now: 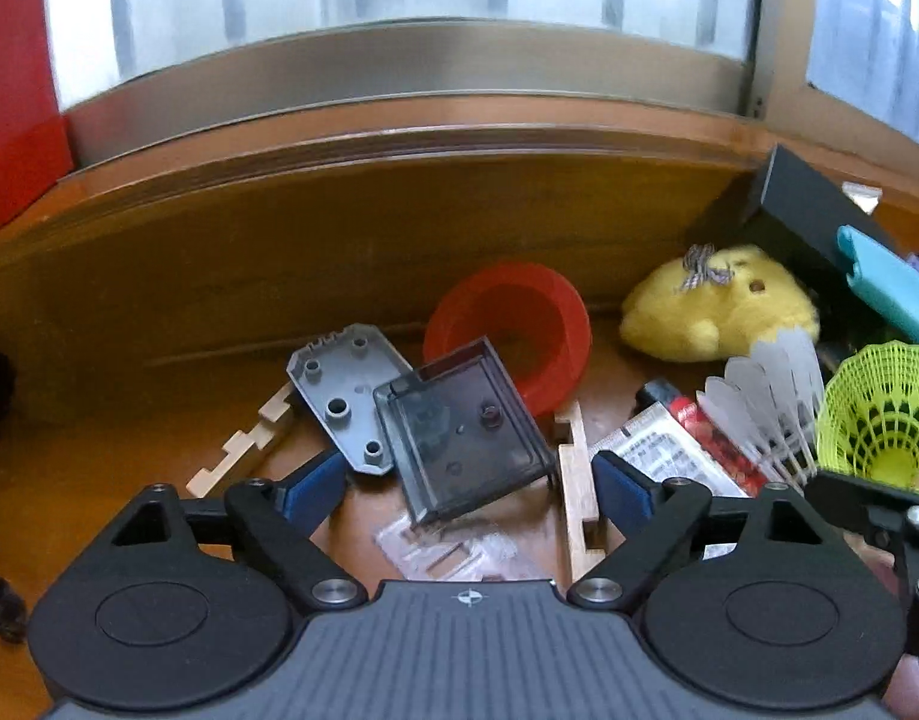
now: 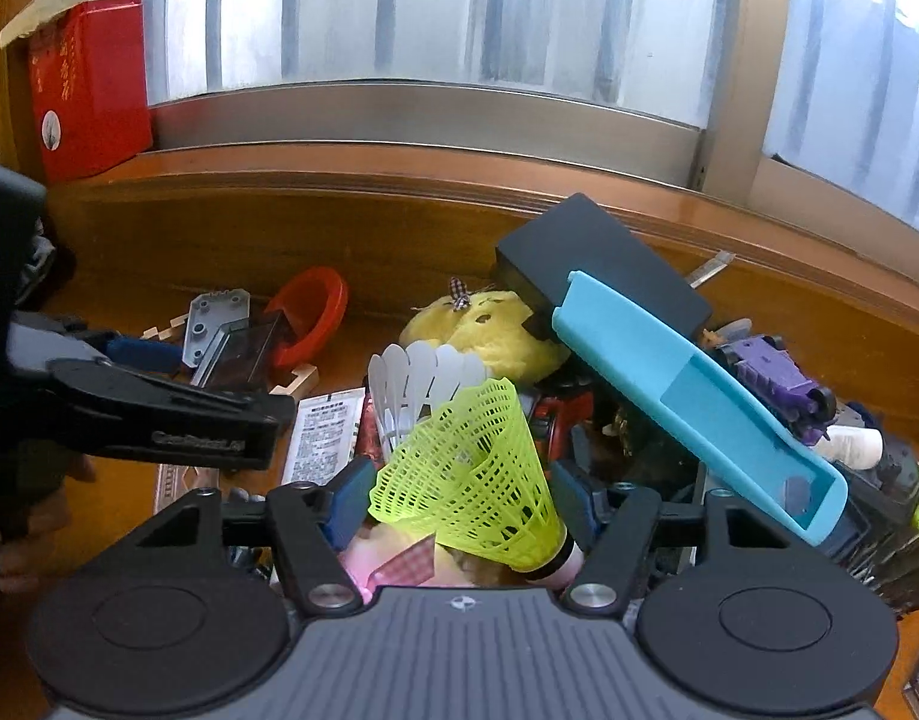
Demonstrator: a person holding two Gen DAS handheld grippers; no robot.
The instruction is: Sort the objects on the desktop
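Observation:
My left gripper (image 1: 466,483) is open over a smoky clear plastic tray (image 1: 459,429) that lies tilted between its blue pads on the wooden desk (image 1: 159,312). A grey plastic plate (image 1: 345,396) and a red cup on its side (image 1: 513,324) lie just beyond. My right gripper (image 2: 462,498) stands around a neon yellow shuttlecock (image 2: 471,474); its jaws are wide and the pads look apart from the skirt. A white feather shuttlecock (image 2: 417,384) stands behind it. The left gripper shows in the right wrist view (image 2: 153,420).
A yellow plush toy (image 1: 717,312), a black box (image 2: 603,258), a teal case (image 2: 699,402), a purple toy car (image 2: 777,378), wooden notched strips (image 1: 576,492) and a printed packet (image 1: 663,456) crowd the desk. A red box (image 2: 87,90) stands on the sill at back left.

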